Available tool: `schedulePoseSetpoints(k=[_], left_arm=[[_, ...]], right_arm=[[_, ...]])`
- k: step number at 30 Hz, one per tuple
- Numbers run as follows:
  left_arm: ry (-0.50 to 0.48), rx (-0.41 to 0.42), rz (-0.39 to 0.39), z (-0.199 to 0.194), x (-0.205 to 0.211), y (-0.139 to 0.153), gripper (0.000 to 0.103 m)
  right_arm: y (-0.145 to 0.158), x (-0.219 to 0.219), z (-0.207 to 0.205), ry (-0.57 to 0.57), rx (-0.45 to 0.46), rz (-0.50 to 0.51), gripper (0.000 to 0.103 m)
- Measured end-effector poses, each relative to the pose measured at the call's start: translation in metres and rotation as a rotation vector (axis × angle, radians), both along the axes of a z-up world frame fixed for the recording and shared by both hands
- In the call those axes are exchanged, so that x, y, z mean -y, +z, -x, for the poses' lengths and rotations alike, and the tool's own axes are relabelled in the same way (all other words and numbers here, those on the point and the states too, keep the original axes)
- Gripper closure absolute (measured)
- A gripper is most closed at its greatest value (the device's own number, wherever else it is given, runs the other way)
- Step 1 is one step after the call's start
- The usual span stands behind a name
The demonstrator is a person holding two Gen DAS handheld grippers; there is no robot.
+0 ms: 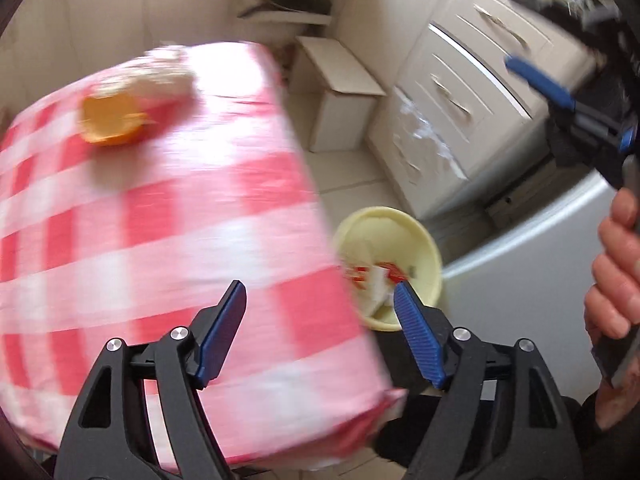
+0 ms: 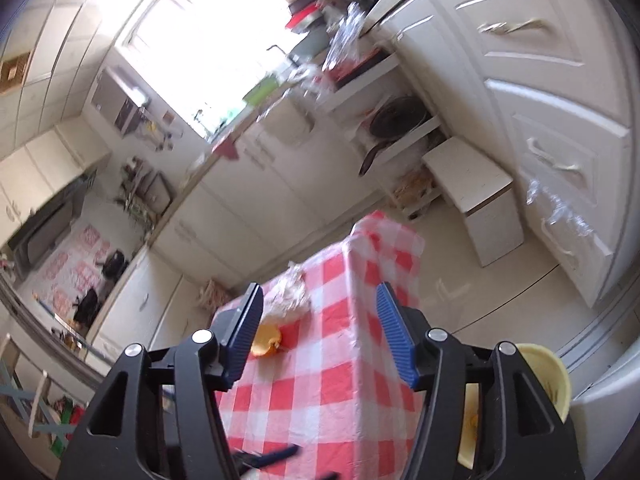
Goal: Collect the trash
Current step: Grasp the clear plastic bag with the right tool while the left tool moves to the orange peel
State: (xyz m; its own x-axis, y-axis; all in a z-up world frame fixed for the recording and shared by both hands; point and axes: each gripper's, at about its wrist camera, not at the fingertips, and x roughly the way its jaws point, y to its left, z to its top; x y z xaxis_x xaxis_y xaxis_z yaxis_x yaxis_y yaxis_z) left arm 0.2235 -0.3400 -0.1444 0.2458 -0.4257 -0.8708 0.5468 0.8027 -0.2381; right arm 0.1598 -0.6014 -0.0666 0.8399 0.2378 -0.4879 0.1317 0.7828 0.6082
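Beside the checked tabletop [image 1: 160, 208], on the floor, a pale yellow bin [image 1: 390, 268] already holds red-and-white scraps, so part of the collecting looks done. Left claw [image 1: 320, 332] hangs released and empty over the tabletop edge by the bin; right claw [image 2: 318, 332] is likewise spread and empty, aimed along the tabletop. Left to collect, by my judgement: an orange peel piece [image 2: 267, 342] and a crumpled clear wrapper [image 2: 290, 294] just behind it, both at the far end.

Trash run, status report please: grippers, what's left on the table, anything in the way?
Left gripper, right gripper: jaws open, empty. Orange peel, crumpled wrapper on table. Bin holds scraps. Path clear.
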Motion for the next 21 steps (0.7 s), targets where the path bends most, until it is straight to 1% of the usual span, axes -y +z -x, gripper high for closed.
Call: schedulePoseSetpoints(k=[2,4,5,6,7,9,13,16,20,21], left_arm=[[0.076,0.009,-0.013,-0.020,-0.039,0.005,0.030],[0.168,-0.006,-0.006,-0.044,-0.073,0.006,0.030],[0.221,-0.027,0.021,-0.060,-0.090,0.006,0.030],[0.253,-0.043,0.040,-0.071,-0.100,0.005,0.030],[0.302,-0.065,0.063,-0.086,-0.112,0.002,0.030],[0.367,-0.089,0.097,-0.110,-0.124,-0.005,0.030],[0.443,-0.126,0.133,-0.149,-0.128,-0.023,0.030],[0.453,-0.129,0.133,-0.170,-0.118,-0.036,0.030],[0.451,-0.125,0.111,-0.197,-0.105,-0.054,0.030],[0.453,-0.103,0.120,-0.200,-0.102,-0.055,0.025]], right_arm=[[-0.012,-0.026,-0.019,0.069,-0.034,0.004,0.042],[-0.025,-0.053,-0.038,0.129,-0.070,0.036,0.042],[-0.033,-0.069,-0.052,0.155,-0.100,0.059,0.042],[-0.038,-0.078,-0.061,0.173,-0.115,0.064,0.042],[-0.043,-0.088,-0.073,0.194,-0.125,0.069,0.042],[-0.049,-0.108,-0.097,0.226,-0.131,0.120,0.042],[-0.062,-0.121,-0.137,0.224,-0.130,0.117,0.032],[-0.072,-0.120,-0.172,0.204,-0.131,0.107,0.028],[-0.095,-0.112,-0.210,0.186,-0.153,0.056,0.026],[-0.100,-0.110,-0.217,0.183,-0.163,0.042,0.026]])
